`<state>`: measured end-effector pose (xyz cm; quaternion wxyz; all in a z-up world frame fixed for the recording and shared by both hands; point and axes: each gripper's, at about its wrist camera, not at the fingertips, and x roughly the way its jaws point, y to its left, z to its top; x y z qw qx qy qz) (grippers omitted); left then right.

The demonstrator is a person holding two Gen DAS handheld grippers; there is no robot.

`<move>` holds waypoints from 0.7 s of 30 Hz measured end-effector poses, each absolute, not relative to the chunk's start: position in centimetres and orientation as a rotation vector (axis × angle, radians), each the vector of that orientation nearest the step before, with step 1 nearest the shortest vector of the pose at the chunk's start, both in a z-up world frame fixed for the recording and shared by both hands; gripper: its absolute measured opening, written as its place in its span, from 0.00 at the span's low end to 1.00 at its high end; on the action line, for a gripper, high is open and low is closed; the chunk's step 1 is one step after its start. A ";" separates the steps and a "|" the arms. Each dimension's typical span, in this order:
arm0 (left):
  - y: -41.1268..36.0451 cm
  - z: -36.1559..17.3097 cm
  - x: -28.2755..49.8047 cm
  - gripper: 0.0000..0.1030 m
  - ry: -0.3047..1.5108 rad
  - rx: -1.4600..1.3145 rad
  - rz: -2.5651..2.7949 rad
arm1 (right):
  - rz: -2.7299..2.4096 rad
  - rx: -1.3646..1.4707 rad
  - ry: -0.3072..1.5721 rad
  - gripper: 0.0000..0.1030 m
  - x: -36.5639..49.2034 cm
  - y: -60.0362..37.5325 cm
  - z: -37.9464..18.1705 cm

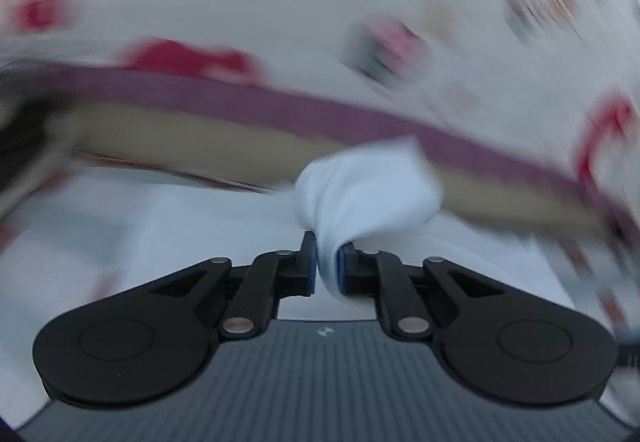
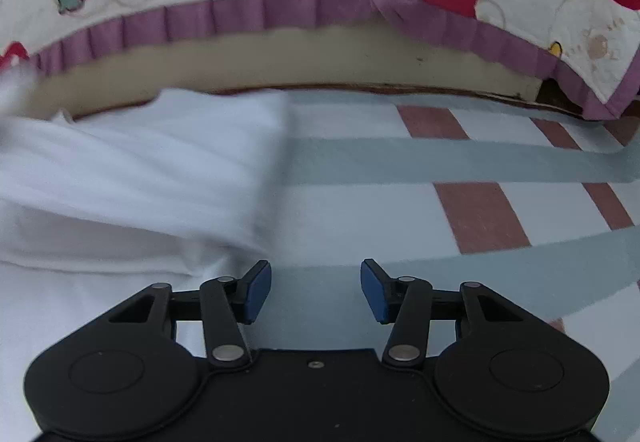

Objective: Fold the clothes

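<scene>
Fabric pinched in left gripper (image 1: pixel 327 266): fingers nearly closed on a bunched corner of the white garment (image 1: pixel 368 190), cloth puffing out just past the blue pads (image 1: pixel 343 270). Grip sits at an edge, likely so the corner can be lifted and carried over for a fold. Left view is heavily smeared.

Right gripper (image 2: pixel 316 290) roughly half open, nothing between its fingers, poised just beside the garment's near edge (image 2: pixel 140 170). Probably lined up to take the matching corner so both sides travel together.

Garment lies on a checked sheet (image 2: pixel 480 210), partly folded already, thick layered edge showing in right view. Behind it a cartoon-print cover with purple trim (image 2: pixel 248 12) hangs over a beige pad (image 2: pixel 280 62). Fold looks mid-way, not finished.
</scene>
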<state>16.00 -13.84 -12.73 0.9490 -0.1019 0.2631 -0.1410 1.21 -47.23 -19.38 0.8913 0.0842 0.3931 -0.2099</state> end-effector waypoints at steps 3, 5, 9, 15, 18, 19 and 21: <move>-13.0 -15.2 17.7 0.10 0.715 -0.161 -0.287 | -0.456 0.170 0.807 0.45 0.8 -47.1 -19.2; -12.5 -16.2 18.0 0.10 0.754 -0.191 -0.282 | -0.427 0.125 0.742 0.45 0.1 -46.2 -17.6; -12.4 -17.1 18.4 0.14 0.788 -0.233 -0.297 | -0.256 -0.047 0.702 0.47 0.2 -43.4 -16.1; -13.0 -17.1 18.2 0.16 0.780 -0.247 -0.328 | -0.241 -0.123 0.804 0.47 4.0 -41.7 -19.4; -13.4 -16.7 17.9 0.15 0.753 -0.259 -0.355 | -0.283 0.053 0.776 0.47 5.3 -43.0 -19.3; -13.6 -16.5 17.8 0.15 0.744 -0.263 -0.362 | -0.297 0.121 0.770 0.43 5.4 -43.7 -19.3; -13.9 -16.2 17.5 0.14 0.736 -0.271 -0.369 | -0.328 0.239 0.727 0.38 4.5 -45.1 -19.2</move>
